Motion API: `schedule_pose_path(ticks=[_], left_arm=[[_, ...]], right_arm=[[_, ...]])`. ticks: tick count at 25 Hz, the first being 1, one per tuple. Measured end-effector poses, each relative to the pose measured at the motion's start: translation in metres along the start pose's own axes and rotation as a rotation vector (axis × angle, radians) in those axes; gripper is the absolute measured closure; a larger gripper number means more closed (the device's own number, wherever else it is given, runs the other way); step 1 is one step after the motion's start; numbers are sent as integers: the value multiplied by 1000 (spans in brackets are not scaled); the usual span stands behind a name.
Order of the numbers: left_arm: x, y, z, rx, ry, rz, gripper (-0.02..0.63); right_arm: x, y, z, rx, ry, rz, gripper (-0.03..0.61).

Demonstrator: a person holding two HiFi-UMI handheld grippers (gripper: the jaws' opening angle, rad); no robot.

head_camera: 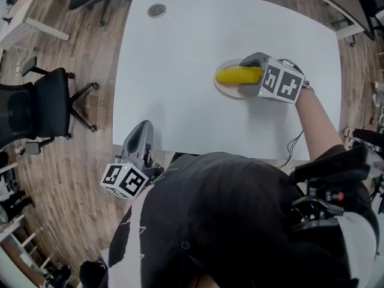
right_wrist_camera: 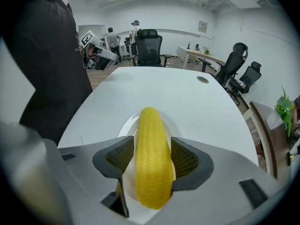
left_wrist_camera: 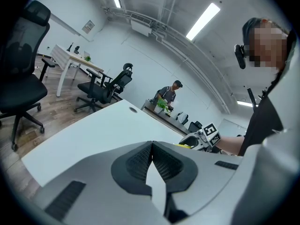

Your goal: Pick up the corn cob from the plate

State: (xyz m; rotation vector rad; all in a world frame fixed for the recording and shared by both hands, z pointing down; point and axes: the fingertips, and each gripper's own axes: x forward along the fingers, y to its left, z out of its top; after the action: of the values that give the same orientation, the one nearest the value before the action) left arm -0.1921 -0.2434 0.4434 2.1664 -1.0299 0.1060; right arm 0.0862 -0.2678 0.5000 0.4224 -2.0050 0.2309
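The yellow corn cob (head_camera: 235, 75) is lying flat on the round white plate (head_camera: 221, 89), toward the right edge of the table (head_camera: 180, 53).

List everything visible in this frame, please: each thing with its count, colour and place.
table: one, white, centre of the head view
cable grommet: one, grey, far left part of the table
plate: one, white, right half of the table
corn cob: one, yellow, lying on the plate
office chairs: several, black, on the floor around the table
floor: wood planks, brown
bystanders: two, far end of the room
plant: one, green, right edge of the right gripper view
left gripper: one, grey, jaws together, empty, at the near table edge
right gripper: one, grey, jaws apart on either side of the corn cob, over the plate
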Motion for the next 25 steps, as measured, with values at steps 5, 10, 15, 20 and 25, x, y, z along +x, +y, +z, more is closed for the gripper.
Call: schedule_pose_path(ticks=[5, 10, 15, 20, 25], left_arm=[[0, -2, -5, -5, 5, 25, 601], [2, -9, -10, 0, 14, 44, 601], [1, -8, -16, 3, 28, 75, 601], [-2, -5, -26, 1, 62, 103, 600], [-1, -8, -34, 8, 93, 105, 601]], right_arm=[[5, -1, -3, -29, 2, 30, 333], [12, 1, -6, -58, -2, 79, 322], [23, 2, -9, -61, -30, 111, 314], [21, 1, -6, -55, -131, 102, 314], [21, 0, -6, -44, -156, 88, 313]])
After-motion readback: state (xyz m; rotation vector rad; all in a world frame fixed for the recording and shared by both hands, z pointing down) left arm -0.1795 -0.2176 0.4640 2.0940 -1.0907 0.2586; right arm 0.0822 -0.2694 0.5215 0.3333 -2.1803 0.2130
